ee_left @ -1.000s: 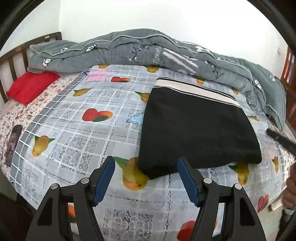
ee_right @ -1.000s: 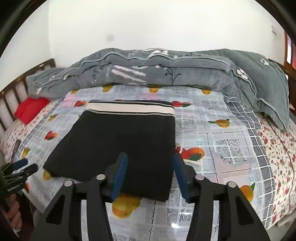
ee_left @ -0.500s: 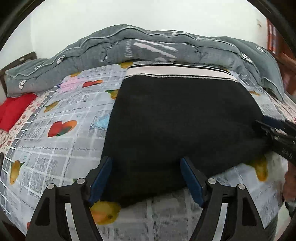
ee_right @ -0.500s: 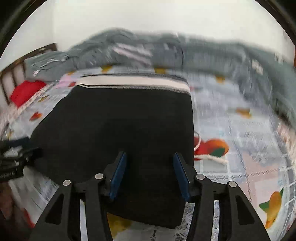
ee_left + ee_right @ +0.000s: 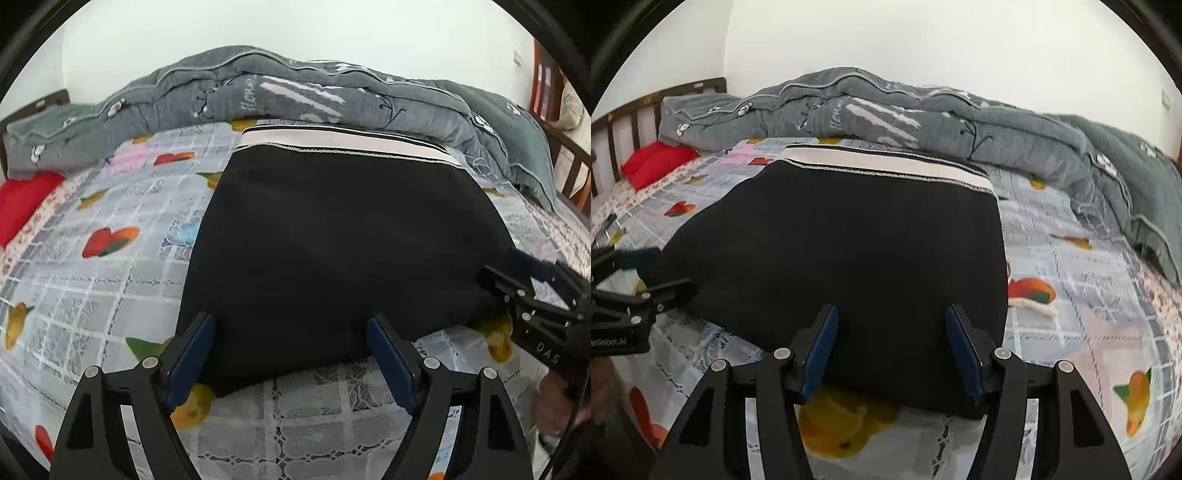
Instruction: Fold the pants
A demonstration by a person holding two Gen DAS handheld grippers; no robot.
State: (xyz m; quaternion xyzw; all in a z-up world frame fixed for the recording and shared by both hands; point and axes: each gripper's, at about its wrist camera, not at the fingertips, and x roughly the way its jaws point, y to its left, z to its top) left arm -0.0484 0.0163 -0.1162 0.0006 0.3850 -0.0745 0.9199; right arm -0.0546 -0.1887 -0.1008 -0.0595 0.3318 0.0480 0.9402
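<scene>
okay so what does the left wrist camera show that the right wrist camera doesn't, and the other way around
Only the left wrist view shows the left gripper from behind, jaws open over the near left edge of the black pants. Only the right wrist view shows the white drawstring lying beside the pants and the slatted headboard. Both show the pants folded flat on the fruit-print sheet, the grey quilt, the red pillow, and the right gripper, open.
</scene>
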